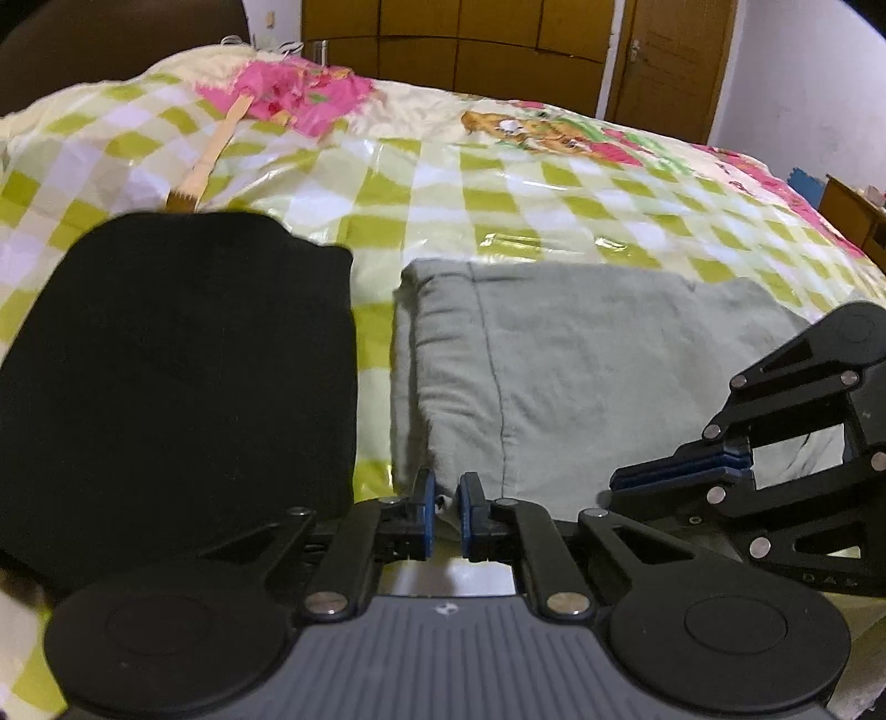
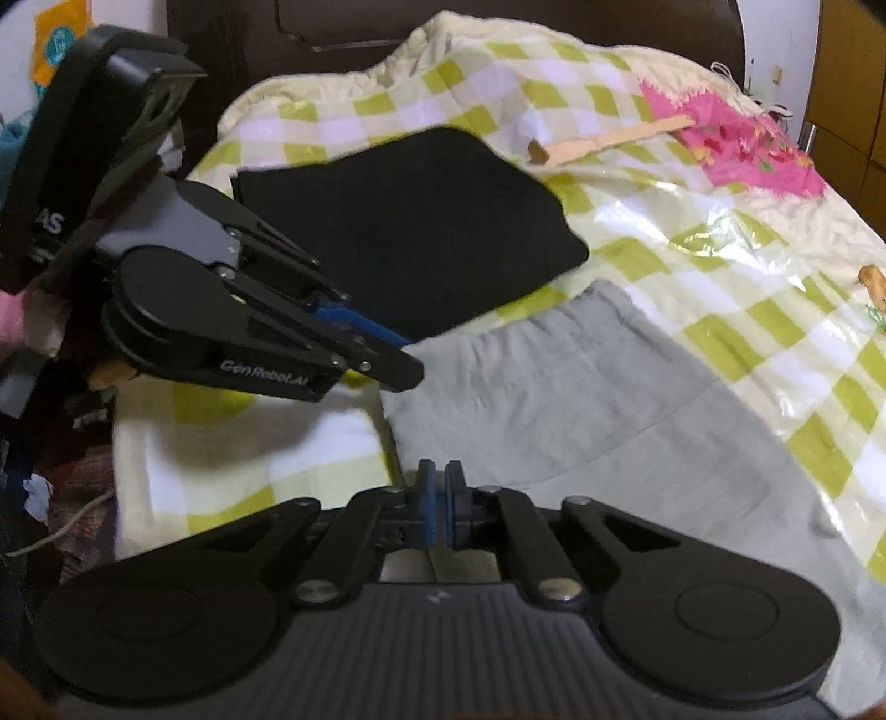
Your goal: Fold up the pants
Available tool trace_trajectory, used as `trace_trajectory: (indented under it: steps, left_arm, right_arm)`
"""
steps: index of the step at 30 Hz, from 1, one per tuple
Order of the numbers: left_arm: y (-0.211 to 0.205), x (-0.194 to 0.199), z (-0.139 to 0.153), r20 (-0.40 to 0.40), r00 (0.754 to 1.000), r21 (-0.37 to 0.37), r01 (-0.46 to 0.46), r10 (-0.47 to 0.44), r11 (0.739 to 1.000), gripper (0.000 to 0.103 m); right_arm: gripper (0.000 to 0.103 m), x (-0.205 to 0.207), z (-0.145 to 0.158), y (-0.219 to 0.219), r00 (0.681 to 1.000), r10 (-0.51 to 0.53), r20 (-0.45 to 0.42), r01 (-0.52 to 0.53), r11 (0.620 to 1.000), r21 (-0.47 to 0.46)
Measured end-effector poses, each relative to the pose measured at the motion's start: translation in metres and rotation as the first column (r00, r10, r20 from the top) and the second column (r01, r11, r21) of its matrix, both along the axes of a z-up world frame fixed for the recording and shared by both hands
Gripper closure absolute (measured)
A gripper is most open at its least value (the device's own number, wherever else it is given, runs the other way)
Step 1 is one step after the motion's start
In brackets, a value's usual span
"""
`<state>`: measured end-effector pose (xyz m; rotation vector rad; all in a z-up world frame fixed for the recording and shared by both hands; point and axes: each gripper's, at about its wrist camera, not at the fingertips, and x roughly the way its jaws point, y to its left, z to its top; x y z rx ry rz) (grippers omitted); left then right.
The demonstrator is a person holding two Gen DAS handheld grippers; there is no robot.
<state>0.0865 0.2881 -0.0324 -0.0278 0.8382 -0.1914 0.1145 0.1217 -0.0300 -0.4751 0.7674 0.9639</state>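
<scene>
Nearest in the left wrist view, the left gripper (image 1: 447,512) is pinched tight on the near edge of the grey pants (image 1: 581,376), a bit of pale cloth showing between its 2 blue pads. The right gripper (image 1: 626,481) comes in from the right of that view, its blue pads pressed together low over the same near edge; whether cloth sits between them is hard to tell there.

In the right wrist view, the right gripper (image 2: 441,501) has its pads nearly touching at the hem of the pants (image 2: 581,410), a thin layer of grey fabric caught between them. The left gripper (image 2: 407,354) reaches in from the left, its tips at the pants' near left corner.

The pants lie flat on the bed (image 1: 498,188), folded into a broad grey panel with a seam running away from the camera. Just beside them to the left, apart by a strip of checked cover, lies a folded black garment (image 1: 183,365).

Beyond the black garment a wooden brush (image 1: 205,160) lies on the green-and-white checked cover, its handle pointing toward a pink patch (image 1: 299,97) of the print. Farthest off stand wooden wardrobe doors (image 1: 459,39).
</scene>
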Motion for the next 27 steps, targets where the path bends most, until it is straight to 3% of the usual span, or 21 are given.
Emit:
trace_trajectory:
  steps: [2, 4, 7, 9, 10, 11, 14, 18, 21, 24, 27]
  left_arm:
    - [0.001, 0.001, 0.000, 0.000, 1.000, -0.008, -0.003, 0.003, 1.000, 0.079]
    - [0.000, 0.001, 0.003, 0.007, 1.000, -0.001, 0.006, -0.006, 1.000, 0.079]
    - [0.002, 0.002, 0.007, 0.013, 1.000, 0.009, 0.009, -0.009, 1.000, 0.080]
    - [0.004, 0.003, 0.010, 0.017, 1.000, 0.016, 0.001, -0.002, 1.000, 0.082]
    - [0.006, 0.004, 0.011, 0.018, 1.000, 0.015, -0.003, 0.003, 1.000, 0.083]
    - [0.008, 0.005, 0.012, 0.021, 1.000, 0.014, -0.009, 0.009, 1.000, 0.084]
    - [0.012, 0.003, 0.017, 0.033, 0.999, 0.002, -0.018, 0.018, 1.000, 0.084]
    - [0.011, -0.007, 0.026, 0.075, 0.996, -0.045, -0.034, 0.038, 0.998, 0.084]
    - [0.001, -0.010, 0.023, 0.075, 0.997, -0.072, 0.006, -0.001, 0.997, 0.084]
    - [-0.016, -0.006, 0.008, 0.014, 0.998, -0.027, 0.061, -0.061, 0.998, 0.083]
    - [-0.023, -0.002, -0.005, -0.031, 0.997, 0.036, 0.067, -0.066, 0.997, 0.083]
  right_arm:
    - [0.096, 0.000, -0.004, 0.000, 1.000, -0.014, -0.019, 0.014, 1.000, 0.007]
    - [0.080, 0.000, -0.007, 0.003, 0.999, -0.014, -0.029, 0.014, 1.000, -0.002]
    - [0.069, -0.006, -0.008, 0.007, 1.000, 0.017, 0.003, -0.017, 1.000, 0.001]
    - [0.072, -0.009, -0.012, 0.009, 0.998, 0.023, 0.057, -0.021, 0.999, -0.032]
    - [0.082, -0.008, -0.013, 0.008, 0.998, 0.017, 0.065, -0.014, 0.999, -0.040]
    - [0.089, -0.005, -0.014, 0.008, 0.999, 0.006, 0.044, -0.005, 0.999, -0.038]
    - [0.098, -0.001, -0.011, 0.008, 1.000, 0.002, 0.013, -0.001, 1.000, -0.030]
    - [0.099, -0.001, -0.006, 0.012, 1.000, -0.005, 0.001, 0.005, 1.000, 0.012]
    - [0.101, -0.002, -0.012, 0.020, 0.999, -0.005, -0.036, 0.006, 0.999, 0.031]
    - [0.101, -0.009, -0.023, 0.026, 0.999, 0.007, -0.044, -0.006, 1.000, 0.018]
    - [0.097, -0.013, -0.016, 0.013, 0.997, 0.005, -0.076, -0.001, 0.999, 0.053]
